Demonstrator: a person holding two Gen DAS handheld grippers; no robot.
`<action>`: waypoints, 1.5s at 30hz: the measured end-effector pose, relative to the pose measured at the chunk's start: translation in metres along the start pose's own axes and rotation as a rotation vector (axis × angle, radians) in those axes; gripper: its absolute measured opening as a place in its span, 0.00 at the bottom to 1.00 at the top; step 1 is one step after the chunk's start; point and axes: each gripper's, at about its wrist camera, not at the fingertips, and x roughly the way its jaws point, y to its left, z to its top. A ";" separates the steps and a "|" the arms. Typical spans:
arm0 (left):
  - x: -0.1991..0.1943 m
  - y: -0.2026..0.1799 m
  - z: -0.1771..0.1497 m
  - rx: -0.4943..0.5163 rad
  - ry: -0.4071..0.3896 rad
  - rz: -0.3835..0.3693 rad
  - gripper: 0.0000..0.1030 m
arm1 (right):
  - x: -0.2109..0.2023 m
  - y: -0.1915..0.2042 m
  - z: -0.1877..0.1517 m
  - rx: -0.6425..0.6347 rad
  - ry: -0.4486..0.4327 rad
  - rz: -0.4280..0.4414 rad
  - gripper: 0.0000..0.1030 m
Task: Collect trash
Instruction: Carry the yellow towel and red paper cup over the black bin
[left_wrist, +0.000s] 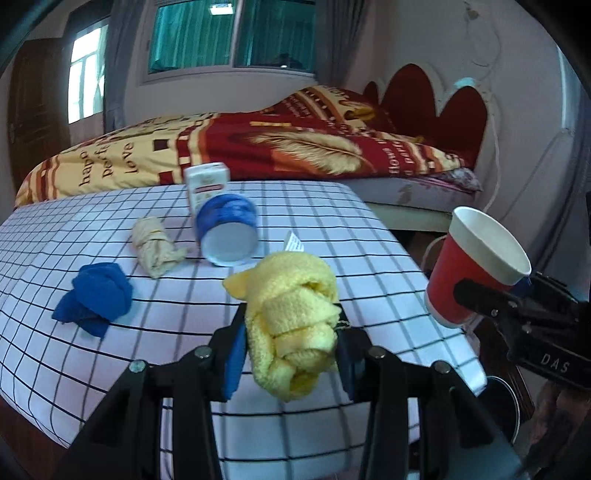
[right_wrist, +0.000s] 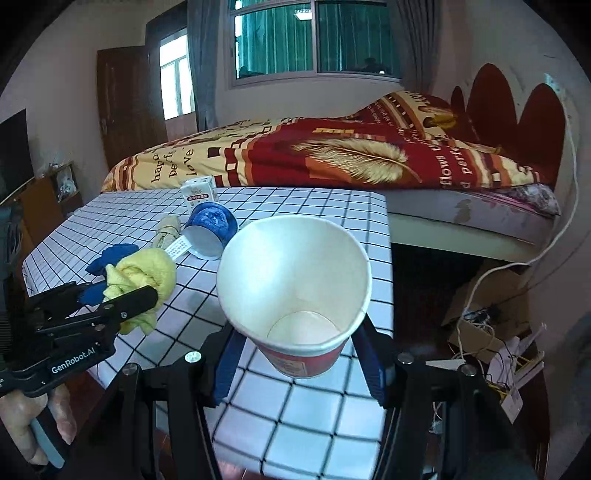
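My left gripper (left_wrist: 291, 350) is shut on a knotted yellow cloth (left_wrist: 295, 314) and holds it above the checked table (left_wrist: 110, 354). The cloth also shows in the right wrist view (right_wrist: 142, 280). My right gripper (right_wrist: 299, 354) is shut on a red paper cup (right_wrist: 295, 280), upright and empty, held over the table's right side. The cup shows at the right in the left wrist view (left_wrist: 476, 266). On the table lie a blue cloth (left_wrist: 94, 297), a beige crumpled cloth (left_wrist: 155, 245), a tipped blue cup (left_wrist: 227, 230) and a small white carton (left_wrist: 207, 184).
A bed with a red and yellow quilt (left_wrist: 277, 144) stands behind the table. Right of the table, on the floor, are a cardboard box (right_wrist: 491, 306) and tangled cables (right_wrist: 517, 365). A round dark bin rim (left_wrist: 506, 402) shows below the table's right corner.
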 end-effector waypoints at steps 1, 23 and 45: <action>-0.002 -0.006 0.000 0.010 0.000 -0.009 0.42 | -0.006 -0.003 -0.003 0.003 -0.003 -0.006 0.58; -0.017 -0.127 -0.012 0.197 0.001 -0.196 0.42 | -0.096 -0.108 -0.076 0.216 -0.015 -0.154 0.58; -0.004 -0.231 -0.054 0.337 0.108 -0.384 0.42 | -0.141 -0.195 -0.171 0.390 0.084 -0.345 0.58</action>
